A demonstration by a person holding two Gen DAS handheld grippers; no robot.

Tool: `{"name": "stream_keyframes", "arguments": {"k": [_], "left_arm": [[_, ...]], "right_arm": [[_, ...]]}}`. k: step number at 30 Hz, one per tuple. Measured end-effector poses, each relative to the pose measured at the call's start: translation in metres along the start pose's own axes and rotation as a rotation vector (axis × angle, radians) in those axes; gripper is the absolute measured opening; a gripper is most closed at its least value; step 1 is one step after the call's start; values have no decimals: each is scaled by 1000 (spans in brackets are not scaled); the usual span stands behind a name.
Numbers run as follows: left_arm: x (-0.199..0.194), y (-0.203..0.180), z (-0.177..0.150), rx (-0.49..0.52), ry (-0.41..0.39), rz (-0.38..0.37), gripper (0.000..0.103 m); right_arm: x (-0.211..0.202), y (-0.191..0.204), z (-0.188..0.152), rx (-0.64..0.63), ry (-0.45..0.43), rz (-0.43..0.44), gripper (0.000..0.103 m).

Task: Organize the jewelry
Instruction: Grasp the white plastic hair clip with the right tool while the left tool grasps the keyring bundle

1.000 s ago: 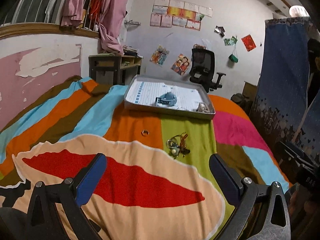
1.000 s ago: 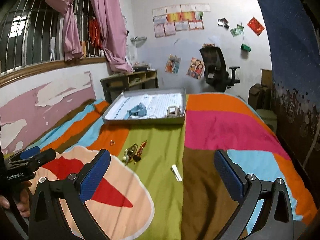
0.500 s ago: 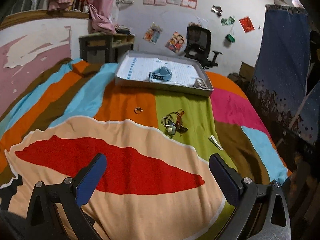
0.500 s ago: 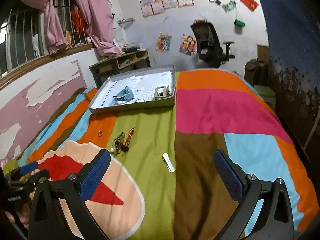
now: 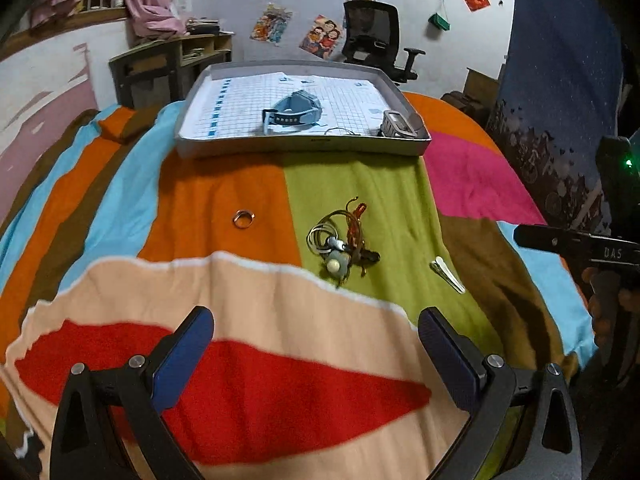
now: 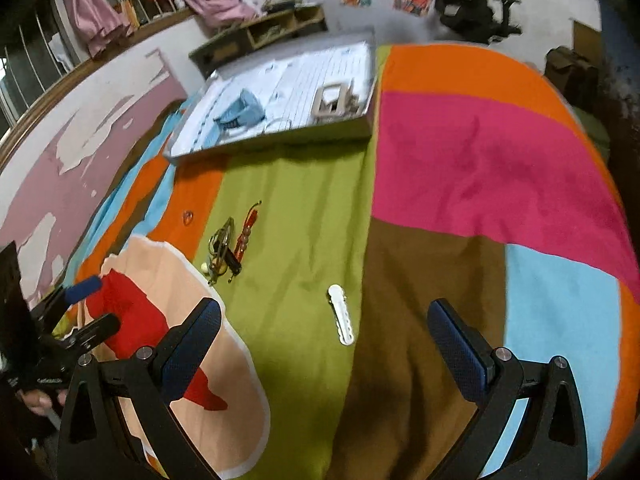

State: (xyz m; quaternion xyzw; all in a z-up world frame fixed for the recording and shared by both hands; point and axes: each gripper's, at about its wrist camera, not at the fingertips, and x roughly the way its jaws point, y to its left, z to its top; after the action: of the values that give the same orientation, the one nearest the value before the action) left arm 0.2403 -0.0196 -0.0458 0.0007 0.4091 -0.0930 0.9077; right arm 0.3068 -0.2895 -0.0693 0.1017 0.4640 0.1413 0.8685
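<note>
Left wrist view: left gripper (image 5: 314, 354) gapes wide, empty, near a tangled jewelry pile (image 5: 340, 242); ring (image 5: 243, 219) to its left, tray (image 5: 304, 148) far. Right gripper (image 6: 324, 346) equally spread, empty, by white clip (image 6: 342, 315).

Office chair (image 5: 372, 36) beside wooden desk (image 5: 168, 60) behind bed.

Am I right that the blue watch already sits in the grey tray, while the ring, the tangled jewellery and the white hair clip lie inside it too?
Not quite. The blue watch is in the grey tray, but the ring, the tangled jewellery and the white hair clip lie on the bedspread in front of it, as the left wrist view shows.
</note>
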Motion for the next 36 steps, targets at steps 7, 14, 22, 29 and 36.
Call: {"name": "stream_keyframes", "arguments": {"k": [7,14,22,29,36], "left_arm": [[41,-3,15,29,-9,-11,103],[67,-7,13,95,-7,-61,77],[86,-6,9,71,49,-80,60],[106,0,11,-30,78,-125,41],[114,-3,15,-39,61,-135,34]], "right_arm": [[35,-9,4,-27,49,33,68],[63,-7,-6,-48,132,62,42],[88,-5,-12,-16,180,73,36],[105,7,-11,-39,190,66,31],[119,21,-9,-84,204,48,22]]}}
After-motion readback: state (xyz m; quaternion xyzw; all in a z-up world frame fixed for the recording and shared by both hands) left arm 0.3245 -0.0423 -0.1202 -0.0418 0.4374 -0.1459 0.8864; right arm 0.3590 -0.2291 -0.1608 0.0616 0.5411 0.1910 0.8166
